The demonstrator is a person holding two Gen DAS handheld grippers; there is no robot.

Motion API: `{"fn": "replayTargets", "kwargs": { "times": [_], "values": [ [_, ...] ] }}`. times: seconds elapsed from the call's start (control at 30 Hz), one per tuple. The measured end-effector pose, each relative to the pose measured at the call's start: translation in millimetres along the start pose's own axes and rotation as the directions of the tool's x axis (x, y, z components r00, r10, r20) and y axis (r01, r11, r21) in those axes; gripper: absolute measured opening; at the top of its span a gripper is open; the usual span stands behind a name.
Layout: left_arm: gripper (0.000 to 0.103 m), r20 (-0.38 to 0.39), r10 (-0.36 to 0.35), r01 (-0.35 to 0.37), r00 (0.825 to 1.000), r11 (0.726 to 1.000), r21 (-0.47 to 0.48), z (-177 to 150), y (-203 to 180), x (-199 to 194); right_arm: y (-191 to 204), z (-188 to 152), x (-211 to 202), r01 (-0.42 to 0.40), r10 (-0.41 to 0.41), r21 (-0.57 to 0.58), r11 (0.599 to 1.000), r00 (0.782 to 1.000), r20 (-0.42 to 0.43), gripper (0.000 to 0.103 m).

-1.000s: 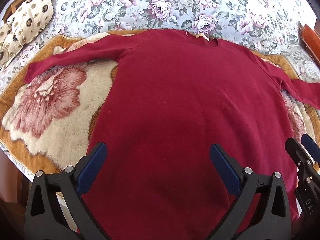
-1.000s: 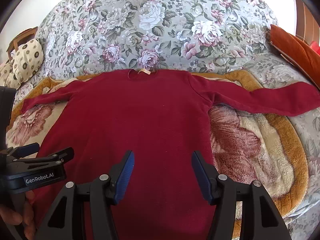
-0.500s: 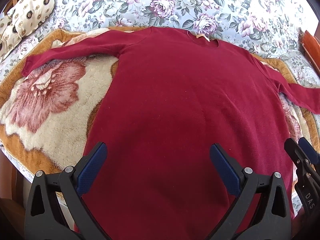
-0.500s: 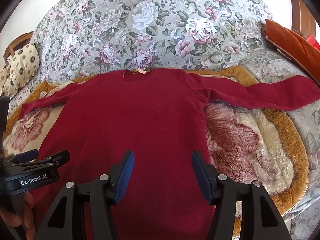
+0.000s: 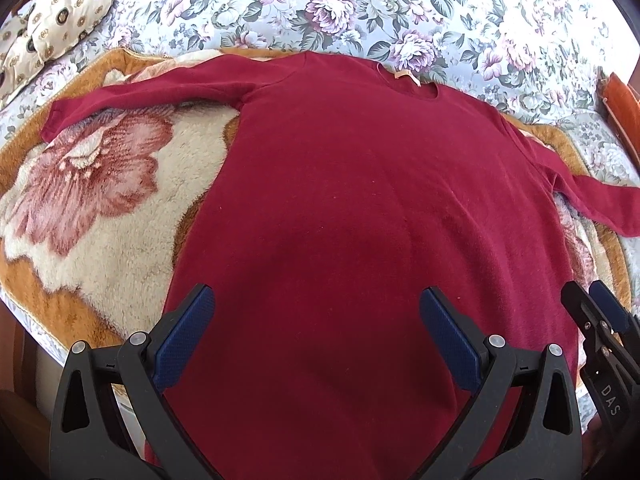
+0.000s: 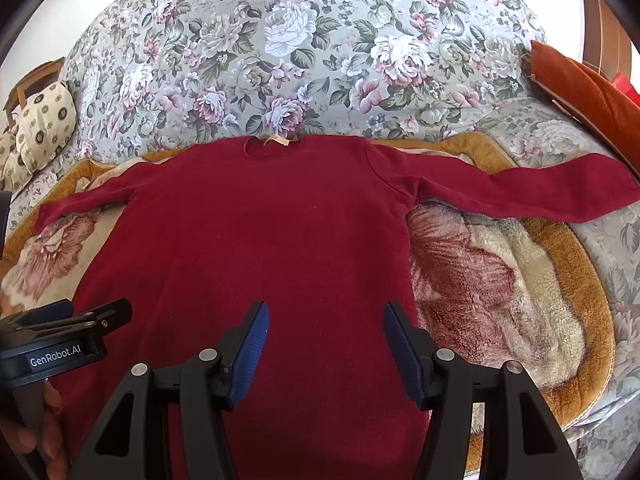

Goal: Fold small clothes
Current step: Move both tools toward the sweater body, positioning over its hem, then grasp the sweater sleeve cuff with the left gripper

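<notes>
A dark red long-sleeved top (image 5: 360, 208) lies flat on a fleecy flowered blanket (image 5: 92, 208) spread over a floral bedcover (image 6: 304, 48) — neckline away from the cameras, both sleeves stretched out sideways, the body smooth. The left gripper (image 5: 316, 320) and right gripper (image 6: 323, 336) hang over its lower part — jaws wide apart, nothing between them.

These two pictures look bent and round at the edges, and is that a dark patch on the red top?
Left wrist view: fisheye lens, so the blanket bulges and the corners go black; a soft shadow darkens the red top just ahead of the open left gripper. Right wrist view: same curving, daylight blows out the upper corners to white, and the floral bedspread stays sharp.
</notes>
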State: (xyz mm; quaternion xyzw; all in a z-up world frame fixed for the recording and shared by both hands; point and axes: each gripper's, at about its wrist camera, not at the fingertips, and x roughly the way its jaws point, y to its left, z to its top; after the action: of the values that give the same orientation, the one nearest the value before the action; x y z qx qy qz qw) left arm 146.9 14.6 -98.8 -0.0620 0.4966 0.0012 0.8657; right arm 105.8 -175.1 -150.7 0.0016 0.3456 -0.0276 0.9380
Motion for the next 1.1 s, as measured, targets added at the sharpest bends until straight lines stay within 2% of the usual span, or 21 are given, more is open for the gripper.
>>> {"fn": "replayTargets", "kwargs": {
  "times": [0.13,0.23,0.3,0.4,0.53,0.7,0.77,0.87,0.97,1.0,1.03,1.1],
  "values": [
    [0.103,0.003,-0.002,0.002,1.0,1.0,-0.014,2,4,-3,0,-1,0,0.003,-0.003,0.0,1.0,1.0,0.0,0.057],
    [0.103,0.032,-0.014,0.015,0.999,1.0,-0.024,10,11,-13,0,-1,0,0.002,-0.002,0.001,1.0,1.0,0.002,0.057],
    [0.103,0.098,-0.024,0.025,0.995,1.0,-0.017,23,24,-26,-2,-1,-1,-0.001,0.001,0.004,1.0,1.0,0.005,0.057],
    [0.103,0.212,0.019,-0.015,0.977,1.0,-0.021,41,54,-41,-3,-1,-1,-0.009,0.009,0.012,1.0,1.0,0.007,0.057],
    [0.103,0.228,0.079,-0.068,0.97,0.996,-0.057,63,109,-34,-4,-1,1,-0.019,0.019,0.02,1.0,1.0,-0.001,0.057],
    [0.103,0.163,0.105,-0.09,0.981,0.991,-0.097,89,189,-10,-6,-2,3,-0.036,0.036,0.03,0.999,0.999,0.001,0.057],
    [0.103,0.146,0.111,-0.088,0.983,0.984,-0.152,98,225,-6,-7,-2,4,-0.043,0.044,0.036,0.998,0.999,-0.004,0.057],
    [0.103,0.192,0.134,-0.085,0.972,0.966,-0.246,106,275,-7,-8,-2,6,-0.05,0.051,0.044,0.998,0.999,-0.012,0.057],
    [0.103,0.228,0.192,-0.108,0.954,0.935,-0.337,116,335,-2,-8,-3,6,-0.055,0.055,0.042,0.998,0.998,-0.015,0.057],
    [0.101,0.231,0.194,-0.102,0.953,0.928,-0.358,118,351,2,-8,-3,6,-0.056,0.057,0.041,0.998,0.998,-0.016,0.057],
    [0.094,0.235,0.199,-0.099,0.951,0.92,-0.379,119,365,5,-8,-3,6,-0.058,0.059,0.041,0.997,0.998,-0.017,0.057],
    [0.088,0.232,0.175,-0.068,0.957,0.912,-0.406,120,392,16,-9,-3,7,-0.061,0.062,0.046,0.997,0.998,-0.02,0.057]
  ]
}}
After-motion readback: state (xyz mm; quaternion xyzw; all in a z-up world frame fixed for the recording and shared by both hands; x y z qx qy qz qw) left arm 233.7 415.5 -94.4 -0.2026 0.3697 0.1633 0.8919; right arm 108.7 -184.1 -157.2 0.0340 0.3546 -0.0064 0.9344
